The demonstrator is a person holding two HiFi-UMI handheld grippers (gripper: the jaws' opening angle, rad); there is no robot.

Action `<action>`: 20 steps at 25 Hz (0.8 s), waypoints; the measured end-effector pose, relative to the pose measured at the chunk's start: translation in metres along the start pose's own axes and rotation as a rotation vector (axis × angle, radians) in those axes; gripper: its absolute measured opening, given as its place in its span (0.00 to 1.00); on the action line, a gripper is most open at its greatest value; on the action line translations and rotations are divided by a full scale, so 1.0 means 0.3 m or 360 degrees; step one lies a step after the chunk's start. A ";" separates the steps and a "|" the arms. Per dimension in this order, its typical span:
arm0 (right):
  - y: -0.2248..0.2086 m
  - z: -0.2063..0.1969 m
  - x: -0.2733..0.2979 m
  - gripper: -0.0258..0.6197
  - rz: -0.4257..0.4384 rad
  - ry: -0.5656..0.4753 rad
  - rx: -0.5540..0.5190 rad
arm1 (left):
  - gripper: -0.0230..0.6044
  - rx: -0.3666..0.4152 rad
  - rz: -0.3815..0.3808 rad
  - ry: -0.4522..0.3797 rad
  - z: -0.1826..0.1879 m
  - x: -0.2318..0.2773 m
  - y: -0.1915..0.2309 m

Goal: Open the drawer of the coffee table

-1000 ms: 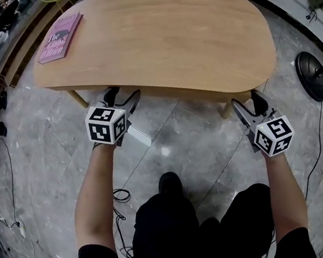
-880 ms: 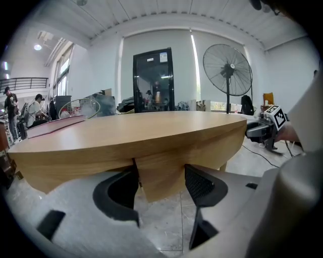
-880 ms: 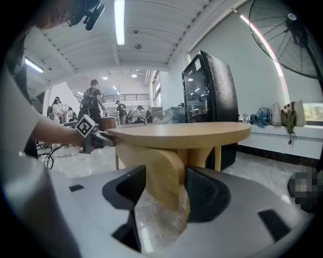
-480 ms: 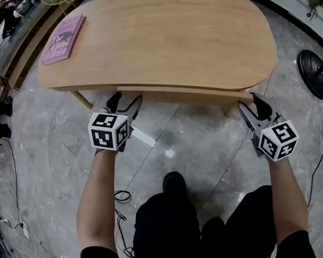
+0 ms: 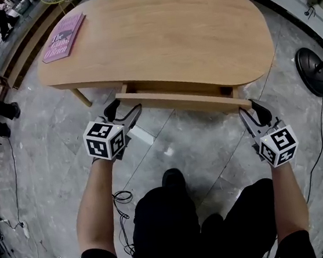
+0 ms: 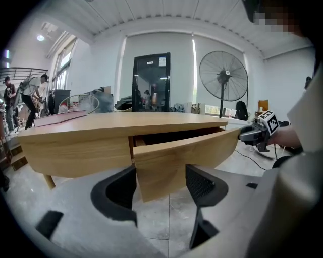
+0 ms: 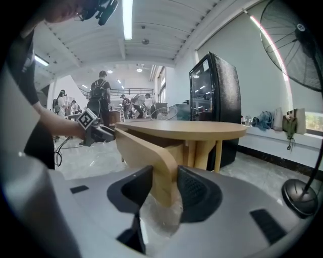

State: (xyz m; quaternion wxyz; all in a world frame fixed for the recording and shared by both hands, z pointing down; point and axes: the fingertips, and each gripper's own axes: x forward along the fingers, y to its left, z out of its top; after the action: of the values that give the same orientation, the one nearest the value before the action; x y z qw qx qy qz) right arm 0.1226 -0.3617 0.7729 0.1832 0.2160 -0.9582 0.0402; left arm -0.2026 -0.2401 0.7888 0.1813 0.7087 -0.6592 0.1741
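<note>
Both tongs pinch drawer (image 5: 175, 99) front: left tongs (image 5: 124, 108) at its left end, right tongs (image 5: 251, 109) at right. Drawer partway out of table (image 5: 161, 32). Your uneven pull could skew, jam it; end grips could slip.

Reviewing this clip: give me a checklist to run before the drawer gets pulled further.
1. Left hand-held gripper shut on the light wooden drawer front, left end: ok.
2. Right hand-held gripper shut on its right end: ok.
3. Drawer fully out: not ok, only partly open.
4. Pink book lying far from the oval wooden tabletop's near edge: ok.
5. Drawer's contents: cannot tell, interior in shadow.
</note>
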 end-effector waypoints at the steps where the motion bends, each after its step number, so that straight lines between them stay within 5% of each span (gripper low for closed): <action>1: 0.006 -0.002 -0.003 0.28 0.0006 0.0004 0.0001 | 0.52 -0.0001 -0.0008 0.0009 -0.004 -0.007 -0.001; 20: 0.107 -0.044 -0.126 0.26 0.0237 0.0054 -0.0060 | 0.48 -0.0014 -0.0023 0.0069 -0.065 -0.140 -0.068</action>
State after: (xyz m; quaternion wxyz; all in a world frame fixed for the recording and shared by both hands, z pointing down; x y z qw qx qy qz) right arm 0.1450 -0.3155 0.7714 0.1999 0.1400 -0.9690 0.0394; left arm -0.1854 -0.1926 0.7849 0.2000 0.7087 -0.6508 0.1851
